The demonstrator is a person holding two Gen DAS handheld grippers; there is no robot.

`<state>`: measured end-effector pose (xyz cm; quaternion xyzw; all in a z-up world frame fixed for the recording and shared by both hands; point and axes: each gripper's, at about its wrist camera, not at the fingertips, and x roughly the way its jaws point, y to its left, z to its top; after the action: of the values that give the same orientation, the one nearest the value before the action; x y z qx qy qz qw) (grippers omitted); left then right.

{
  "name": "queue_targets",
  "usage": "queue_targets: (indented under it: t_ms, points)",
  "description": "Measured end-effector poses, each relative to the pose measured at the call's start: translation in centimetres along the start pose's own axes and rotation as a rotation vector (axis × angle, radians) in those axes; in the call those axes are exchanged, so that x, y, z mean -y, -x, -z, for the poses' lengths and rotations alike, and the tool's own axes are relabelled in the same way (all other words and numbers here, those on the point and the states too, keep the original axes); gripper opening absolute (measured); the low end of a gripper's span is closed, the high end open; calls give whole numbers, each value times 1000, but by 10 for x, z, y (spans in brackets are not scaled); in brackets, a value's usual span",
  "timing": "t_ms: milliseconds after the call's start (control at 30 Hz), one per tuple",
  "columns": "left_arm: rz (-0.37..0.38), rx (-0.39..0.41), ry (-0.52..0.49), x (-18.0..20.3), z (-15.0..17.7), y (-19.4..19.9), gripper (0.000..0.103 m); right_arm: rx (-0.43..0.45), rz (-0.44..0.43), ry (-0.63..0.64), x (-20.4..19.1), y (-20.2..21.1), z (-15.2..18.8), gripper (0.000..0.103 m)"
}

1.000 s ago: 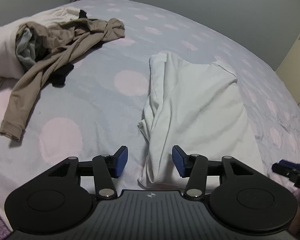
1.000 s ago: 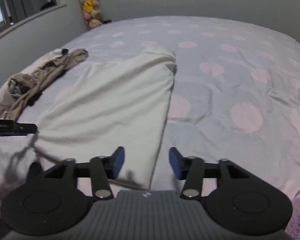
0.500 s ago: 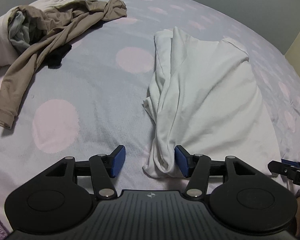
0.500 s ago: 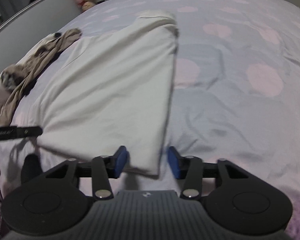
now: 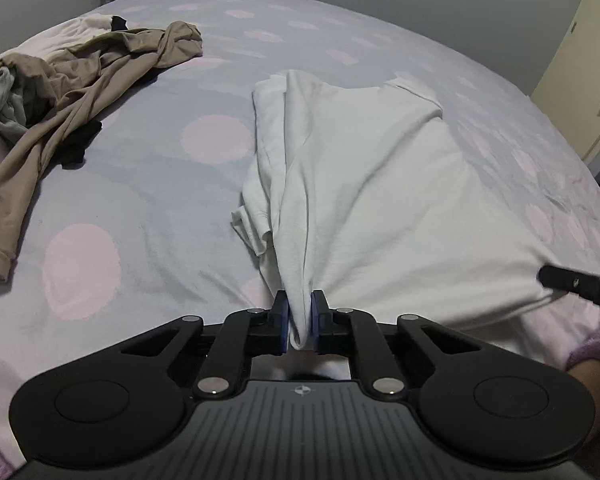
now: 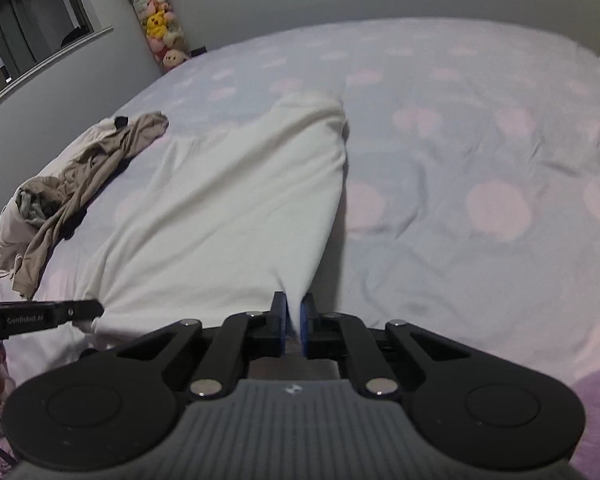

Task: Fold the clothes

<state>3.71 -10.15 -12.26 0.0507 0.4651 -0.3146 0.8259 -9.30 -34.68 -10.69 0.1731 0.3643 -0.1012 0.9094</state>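
A white shirt (image 5: 380, 200) lies lengthwise on the bed, its left side bunched in long folds. My left gripper (image 5: 299, 305) is closing its jaws on the near left corner of the hem, blue pads pressing the gathered cloth. In the right wrist view the same white shirt (image 6: 240, 208) stretches away, and my right gripper (image 6: 294, 305) is closing on its near right corner, cloth pinched between the pads. Each gripper's black finger shows at the edge of the other view: the right gripper (image 5: 576, 282) and the left gripper (image 6: 60, 313). The hem runs taut between the two.
A pile of tan and pale clothes (image 5: 80, 80) lies on the bed's left side, also seen as the tan pile (image 6: 80, 184). The lilac sheet with pink dots (image 5: 140, 208) covers the bed. Plush toys (image 6: 160, 28) stand by the far wall; a cream door (image 5: 580, 60) is at right.
Both grippers went from open, straddling the shirt's near corners, to closed on them. The cloth now gathers into folds at each pair of pads and the hem is pulled taut.
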Motion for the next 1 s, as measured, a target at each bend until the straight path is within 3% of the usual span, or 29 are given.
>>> queue_targets:
  t_ms: [167,333,433,567,667,800,1000]
  points:
    - [11,-63,-11,12,5,4,9,-42,57,8,2,8,1,7]
    - [8,-94,15,6,7,-9,10,-125,76,27,4,-13,13,7]
    - [22,-94,50,-3,7,-9,19,-166,86,61,5,-25,17,9]
    - [56,-68,95,-15,5,1,31,-155,95,36,12,-19,13,19]
    - [32,-31,133,-22,-1,9,42,-118,124,27,16,-12,8,24]
    - [53,15,172,-29,-15,13,49,-67,152,49,17,-8,-2,32]
    - [85,49,169,-26,-45,-6,55,-65,118,15,24,-23,-22,35]
